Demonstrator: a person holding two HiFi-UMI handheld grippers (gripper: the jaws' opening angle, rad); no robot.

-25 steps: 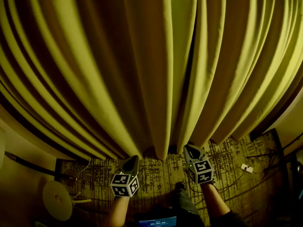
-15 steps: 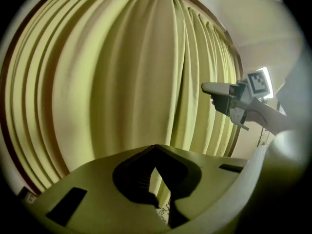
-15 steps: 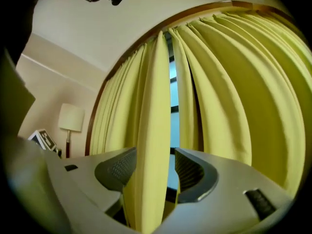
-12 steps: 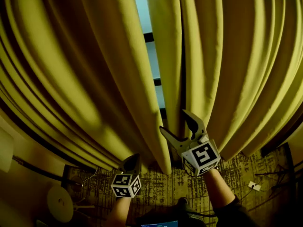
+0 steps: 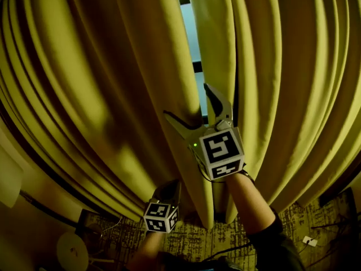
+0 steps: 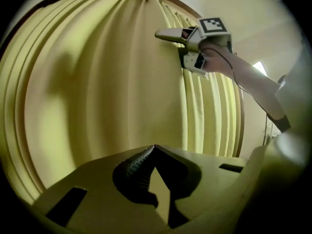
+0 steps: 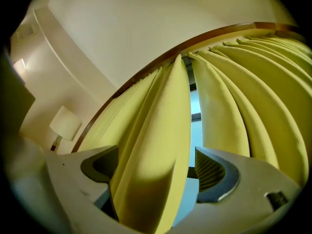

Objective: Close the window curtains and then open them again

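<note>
Curtains (image 5: pixel 101 95) hide all but a strip of window (image 5: pixel 189 27).

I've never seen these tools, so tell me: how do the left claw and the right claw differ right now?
The left claw is shut and empty; the right claw has just been opening, with a curtain fold between its jaws, ungripped. The left sits low, the right higher. Both bear a marker cube.

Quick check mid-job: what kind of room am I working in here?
Likely a hotel room or bedroom: floor-length yellow curtains over a window, patterned carpet, and a shaded wall lamp.
</note>
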